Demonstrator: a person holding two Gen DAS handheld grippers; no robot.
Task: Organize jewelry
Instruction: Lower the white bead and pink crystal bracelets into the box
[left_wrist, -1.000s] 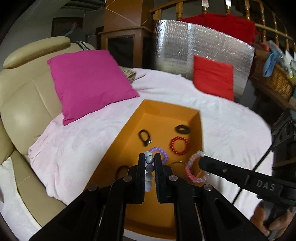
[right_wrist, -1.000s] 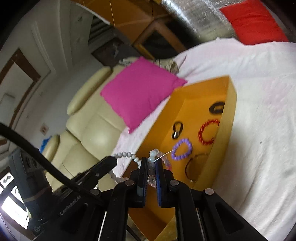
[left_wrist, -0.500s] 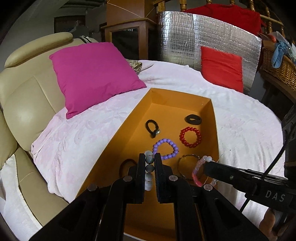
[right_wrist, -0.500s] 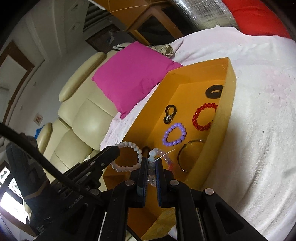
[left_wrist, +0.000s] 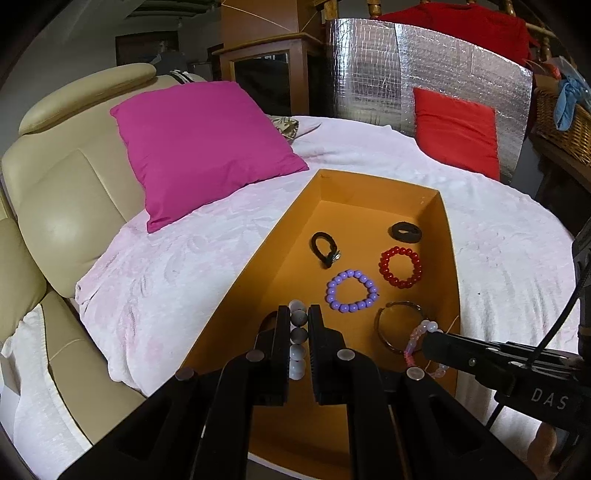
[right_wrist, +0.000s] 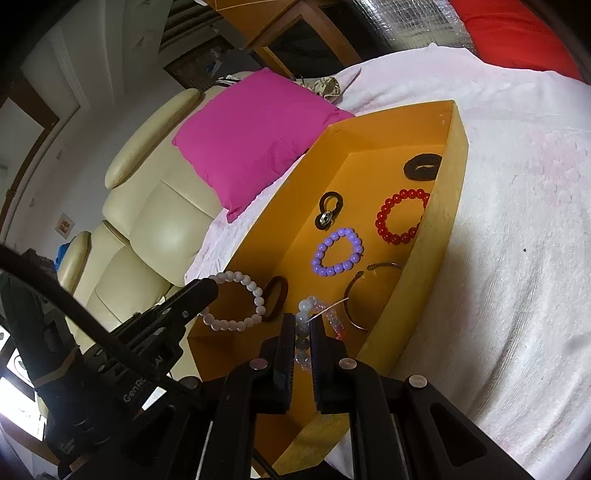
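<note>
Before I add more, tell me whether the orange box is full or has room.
Has room. The orange box holds a handful of bracelets, like the purple bead bracelet, with bare floor between them.

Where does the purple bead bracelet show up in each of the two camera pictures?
Left wrist view: the purple bead bracelet lies on the box floor, right of centre, just beyond the gripper's fingertips.
Right wrist view: the purple bead bracelet lies near the picture's middle, on the box floor.
Shared landmark: the red bead bracelet lies just right of it in both.
</note>
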